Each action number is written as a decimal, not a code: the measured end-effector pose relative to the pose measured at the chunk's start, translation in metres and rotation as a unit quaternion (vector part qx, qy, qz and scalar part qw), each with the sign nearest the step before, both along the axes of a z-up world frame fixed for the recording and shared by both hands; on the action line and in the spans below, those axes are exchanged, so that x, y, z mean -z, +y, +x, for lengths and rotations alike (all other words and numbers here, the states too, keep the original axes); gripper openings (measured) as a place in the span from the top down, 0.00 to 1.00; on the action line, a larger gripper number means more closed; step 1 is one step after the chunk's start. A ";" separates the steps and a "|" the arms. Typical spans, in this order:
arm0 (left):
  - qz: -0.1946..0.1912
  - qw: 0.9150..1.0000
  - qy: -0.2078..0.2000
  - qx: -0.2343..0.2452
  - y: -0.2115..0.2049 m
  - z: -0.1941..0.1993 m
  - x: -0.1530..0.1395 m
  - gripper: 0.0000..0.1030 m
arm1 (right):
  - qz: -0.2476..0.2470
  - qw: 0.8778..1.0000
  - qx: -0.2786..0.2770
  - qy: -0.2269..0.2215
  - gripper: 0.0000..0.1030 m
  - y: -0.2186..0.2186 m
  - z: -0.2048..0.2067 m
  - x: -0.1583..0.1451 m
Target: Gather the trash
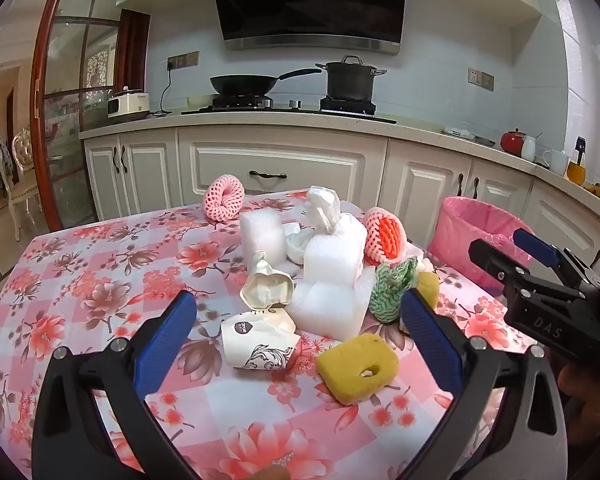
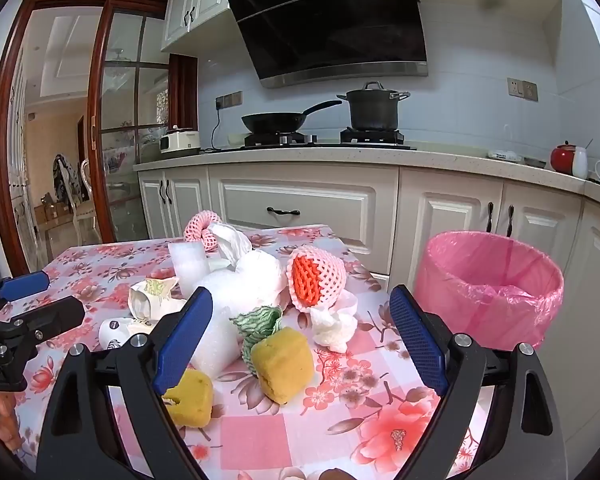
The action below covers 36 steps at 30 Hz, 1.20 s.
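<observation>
Both tongs hover released over the desk (image 1: 80, 248), nothing between their pads. In the left view, the left tongs (image 1: 300, 320) frame a crushed cup (image 1: 256, 344) at lower centre, lying on its side, long axis running left to right, mouth toward the right. Closing across its flattened body looks safest. In the right view, the right tongs (image 2: 304, 332) face a sponge (image 2: 284, 364) at centre; the bin (image 2: 488, 284) stands at right, beside the desk.

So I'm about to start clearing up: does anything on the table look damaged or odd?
Yes. The paper cups lie crushed on their sides, and the near yellow sponge has a hole through it. The pink bin stands upright.
</observation>
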<state>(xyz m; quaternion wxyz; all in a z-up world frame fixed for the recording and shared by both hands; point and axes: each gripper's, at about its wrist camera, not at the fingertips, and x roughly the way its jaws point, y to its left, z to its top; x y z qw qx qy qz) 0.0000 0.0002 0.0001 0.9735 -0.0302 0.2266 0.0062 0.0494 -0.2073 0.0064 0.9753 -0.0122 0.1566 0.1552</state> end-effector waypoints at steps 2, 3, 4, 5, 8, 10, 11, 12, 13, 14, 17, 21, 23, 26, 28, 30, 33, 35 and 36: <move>0.000 1.000 0.001 0.000 0.000 0.000 0.000 0.04 | 0.005 1.000 -0.001 0.006 0.18 -0.001 0.001 0.000; 0.000 1.000 0.001 0.000 0.000 0.000 0.000 0.04 | 0.007 1.000 -0.002 0.007 0.18 -0.001 0.001 0.000; -0.001 1.000 0.001 0.000 0.001 0.000 0.000 0.04 | 0.008 1.000 -0.003 0.006 0.18 -0.001 0.001 0.000; 0.004 1.000 0.002 0.000 0.000 0.000 0.000 0.04 | 0.007 1.000 -0.002 0.005 0.18 -0.001 0.001 0.000; 0.003 1.000 0.001 0.000 0.000 0.000 0.000 0.04 | 0.008 1.000 -0.003 0.005 0.18 -0.001 0.001 0.000; 0.003 1.000 0.001 0.000 -0.001 0.000 0.001 0.04 | 0.007 1.000 -0.002 0.010 0.18 -0.002 0.004 0.002; 0.003 1.000 0.001 0.001 -0.001 0.000 0.001 0.04 | 0.008 1.000 -0.002 0.011 0.18 -0.001 0.005 0.002; 0.003 1.000 0.003 0.000 0.000 0.000 0.000 0.04 | 0.007 1.000 -0.002 0.010 0.18 -0.002 0.004 0.001; 0.003 1.000 0.002 0.001 0.000 0.001 0.000 0.04 | 0.006 1.000 -0.002 0.008 0.18 -0.003 0.003 0.000; 0.003 1.000 0.002 0.001 0.000 0.000 -0.001 0.04 | 0.009 1.000 -0.003 0.010 0.18 -0.004 0.004 0.000; 0.003 1.000 0.003 0.000 0.000 0.001 0.000 0.04 | 0.008 1.000 -0.002 0.010 0.18 -0.003 0.001 -0.001; 0.003 1.000 0.003 0.000 0.000 0.000 0.000 0.04 | 0.006 1.000 -0.002 0.007 0.18 0.000 0.002 0.002; 0.003 1.000 0.003 0.000 0.000 0.001 0.000 0.04 | 0.006 1.000 -0.002 0.007 0.18 -0.001 0.002 0.002; 0.003 1.000 0.003 0.000 0.000 0.001 0.000 0.04 | 0.006 1.000 -0.002 0.008 0.18 0.000 0.001 0.002; 0.003 1.000 0.003 0.000 0.000 0.000 0.000 0.04 | 0.006 1.000 -0.002 0.008 0.18 0.000 0.001 0.002; 0.003 1.000 0.003 0.000 0.000 0.001 0.000 0.04 | 0.007 1.000 -0.003 0.008 0.18 0.000 0.001 0.002; 0.003 1.000 0.003 0.000 0.000 0.001 0.000 0.04 | 0.006 1.000 -0.002 0.007 0.18 0.001 0.000 0.002; 0.003 1.000 0.003 0.000 -0.001 0.001 0.000 0.04 | 0.007 1.000 -0.002 0.008 0.18 0.000 0.001 0.002; 0.003 1.000 0.003 0.001 0.000 0.001 0.000 0.04 | 0.007 1.000 -0.002 0.008 0.18 0.001 0.001 0.002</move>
